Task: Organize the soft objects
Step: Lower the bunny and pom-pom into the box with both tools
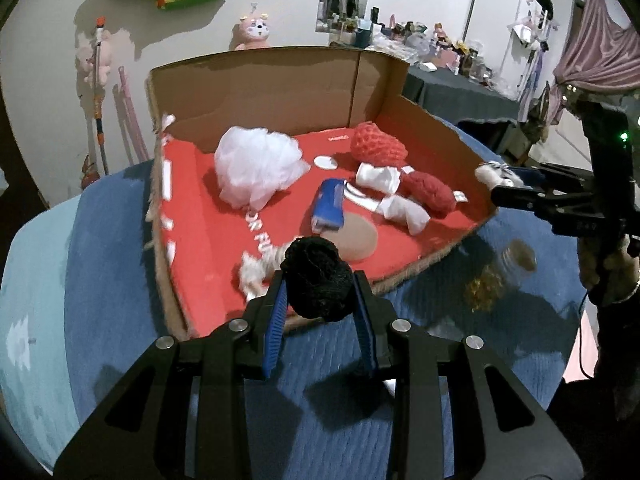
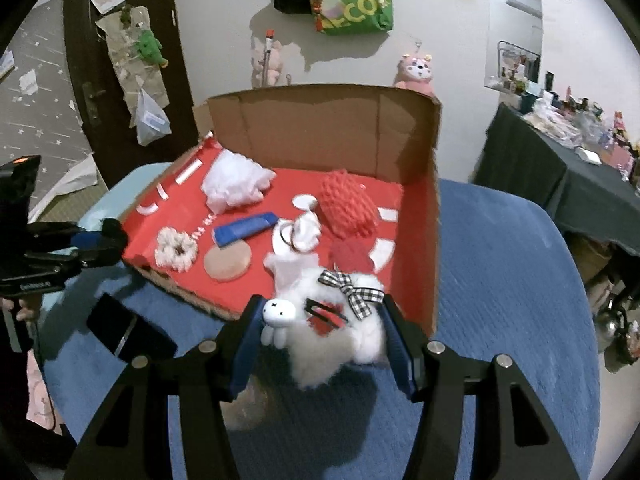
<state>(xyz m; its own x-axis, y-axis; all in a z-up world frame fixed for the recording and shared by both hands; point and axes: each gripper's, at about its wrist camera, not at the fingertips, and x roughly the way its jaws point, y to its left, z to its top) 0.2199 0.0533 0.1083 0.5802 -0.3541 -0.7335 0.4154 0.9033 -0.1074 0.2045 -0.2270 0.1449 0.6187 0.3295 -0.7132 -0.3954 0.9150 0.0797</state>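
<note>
An open cardboard box (image 1: pixel 256 80) with a red floor lies on a blue bed cover; it also shows in the right wrist view (image 2: pixel 320 120). My left gripper (image 1: pixel 320 284) is shut on a black scrunchie (image 1: pixel 318 278) at the box's near edge. My right gripper (image 2: pixel 320 316) is shut on a white fluffy hair piece (image 2: pixel 336 332) with a checked bow and a small bunny, at the box's near right corner. It appears in the left wrist view (image 1: pixel 498 178) at the right. In the box lie a white mesh puff (image 1: pixel 258 168), red knitted items (image 1: pixel 378 146), white cloths (image 1: pixel 378 176), a blue pack (image 1: pixel 330 206) and a white scrunchie (image 2: pixel 176 250).
A round beige pad (image 1: pixel 356 238) lies on the box floor. A black phone (image 2: pixel 120 328) lies on the blue cover (image 1: pixel 400 360) left of the box. A gold scrunchie (image 1: pixel 486 288) lies right of the box. A dark cluttered table (image 2: pixel 560 160) stands at the right.
</note>
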